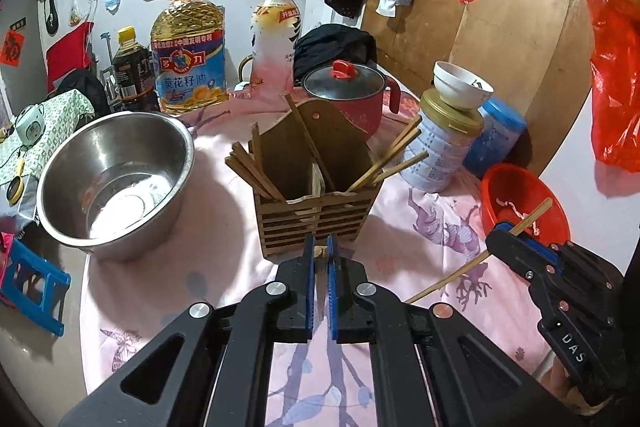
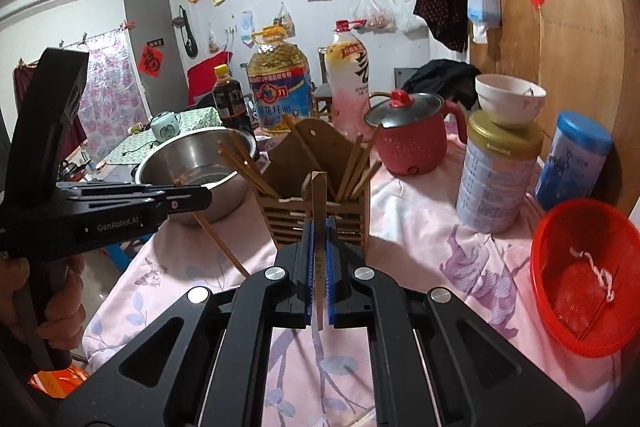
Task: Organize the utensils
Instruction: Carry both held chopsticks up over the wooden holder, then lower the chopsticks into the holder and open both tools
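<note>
At the far left of the table (image 1: 224, 267), which wears a pink flowered cloth, sits a steel bowl (image 1: 116, 183), with a dark sauce bottle (image 1: 132, 67) and a big jug of yellow oil (image 1: 188, 47) behind it near the wall. In the middle stands the slatted wooden holder (image 1: 316, 215) with a tall backboard; chopsticks (image 1: 248, 171) lean out of its left compartment and more fan out of the right one.

The left tongs (image 1: 321, 247) hang just in front of the holder, pads clenched on a chopstick (image 2: 216, 239); in the right wrist view that stick slants down from between the fingers toward the cloth, while in the left tongs' own view only a bit of wood shows at the tips. A hand (image 2: 60, 299) grips the handle of that tool at the left edge of the right wrist view.

The right tongs (image 2: 319, 231), near and to the right, are clenched on another single chopstick (image 2: 319, 211), held clear of the holder with its upper end rising in front of the slats.

Behind the holder is a red pot (image 1: 356, 95) with a glass lid. Right of it a white bowl (image 1: 460, 87) rests on a gold-lidded tin (image 1: 440, 147), beside a blue canister (image 1: 500, 135). Nearest on the right lies a red mesh basket (image 2: 592, 227).
</note>
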